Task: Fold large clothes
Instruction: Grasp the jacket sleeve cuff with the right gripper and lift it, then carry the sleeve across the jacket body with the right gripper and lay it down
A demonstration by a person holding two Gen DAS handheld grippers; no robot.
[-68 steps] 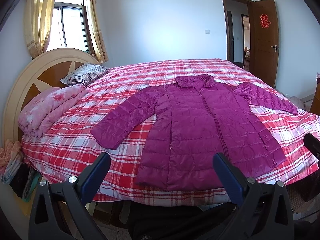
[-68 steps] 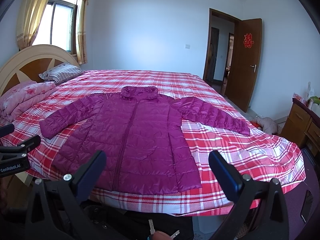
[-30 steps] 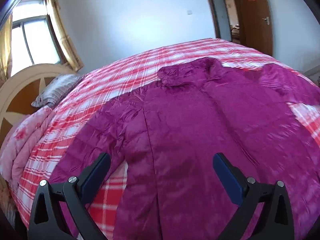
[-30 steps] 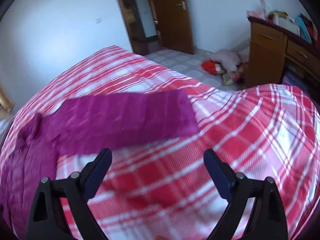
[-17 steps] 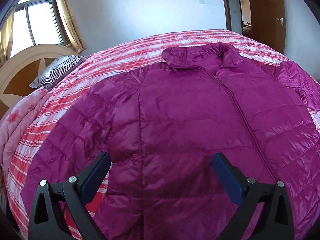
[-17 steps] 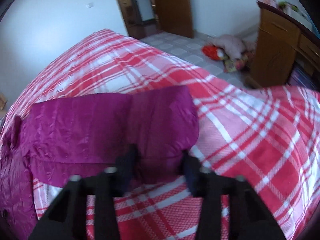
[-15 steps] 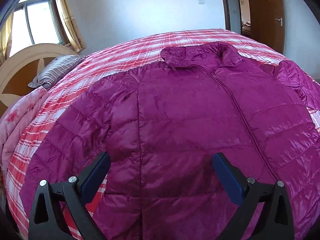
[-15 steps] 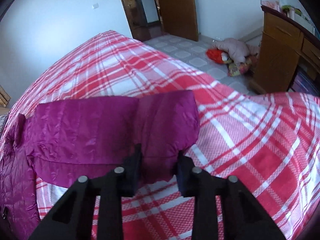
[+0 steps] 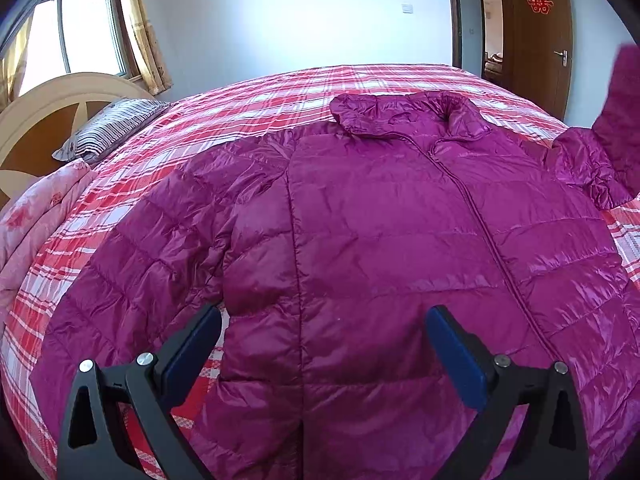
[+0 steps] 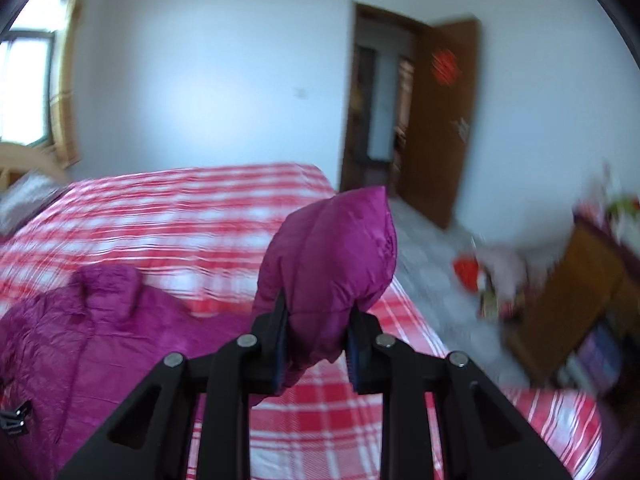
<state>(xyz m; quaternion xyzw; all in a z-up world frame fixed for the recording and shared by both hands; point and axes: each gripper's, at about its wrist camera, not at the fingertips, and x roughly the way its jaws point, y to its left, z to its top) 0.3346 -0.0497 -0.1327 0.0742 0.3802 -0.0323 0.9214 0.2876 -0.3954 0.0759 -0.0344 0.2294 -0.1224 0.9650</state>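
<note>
Right wrist view shows the right claw [image 10: 316, 344] clenched on the cuff end of the sleeve [image 10: 332, 264] of a shiny magenta quilted down jacket [image 9: 380, 248], held lifted above the red-and-white plaid bed [image 9: 248, 108]. The jacket's body lies flat, front up, on the bed. The left claw [image 9: 324, 344] hangs released over it, gripping nothing.

A home bedroom: a bed [image 9: 280, 92] with plaid cover, a striped pillow [image 9: 112, 128] at its headboard [image 9: 60, 92], a curtained window [image 9: 80, 32] behind, a wooden door [image 9: 536, 40] beyond.
</note>
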